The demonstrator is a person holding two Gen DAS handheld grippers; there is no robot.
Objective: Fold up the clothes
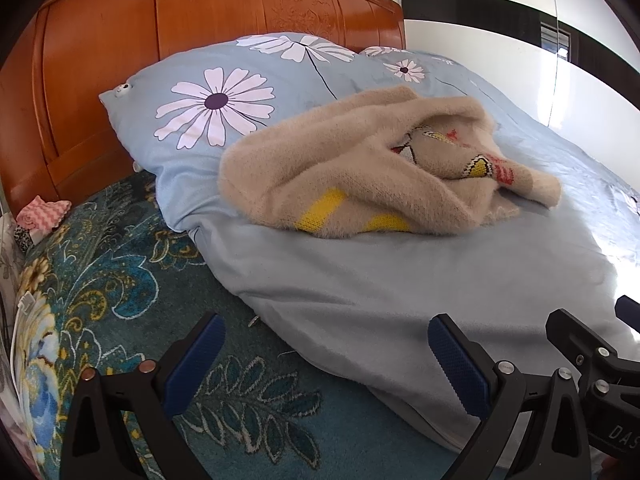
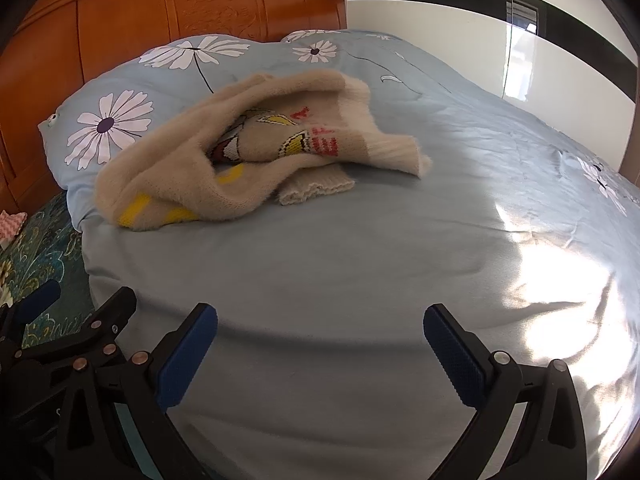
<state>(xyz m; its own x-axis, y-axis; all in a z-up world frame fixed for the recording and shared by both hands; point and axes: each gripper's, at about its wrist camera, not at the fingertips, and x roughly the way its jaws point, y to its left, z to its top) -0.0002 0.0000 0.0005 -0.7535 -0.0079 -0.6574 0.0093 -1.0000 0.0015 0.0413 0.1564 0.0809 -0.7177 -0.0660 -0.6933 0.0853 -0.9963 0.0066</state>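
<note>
Blue-padded jaws fill the foreground of both wrist views, spread wide and empty. From left to right: the left gripper (image 1: 324, 354) hangs over the edge where a teal floral blanket (image 1: 120, 280) meets a pale blue duvet (image 1: 360, 300); the right gripper (image 2: 320, 344) hovers just beside it, over bare duvet. Neither touches fabric. Well ahead of both pairs of jaws lies a crumpled beige sweater (image 1: 360, 172) — fuzzy knit, with yellow stripes and a red-and-yellow pattern showing in its folds — bunched on the duvet, its left end against a daisy-print pillow (image 1: 200, 100). Behind stands an orange wooden headboard (image 1: 180, 20); sunlight glares across the duvet at right.
</note>
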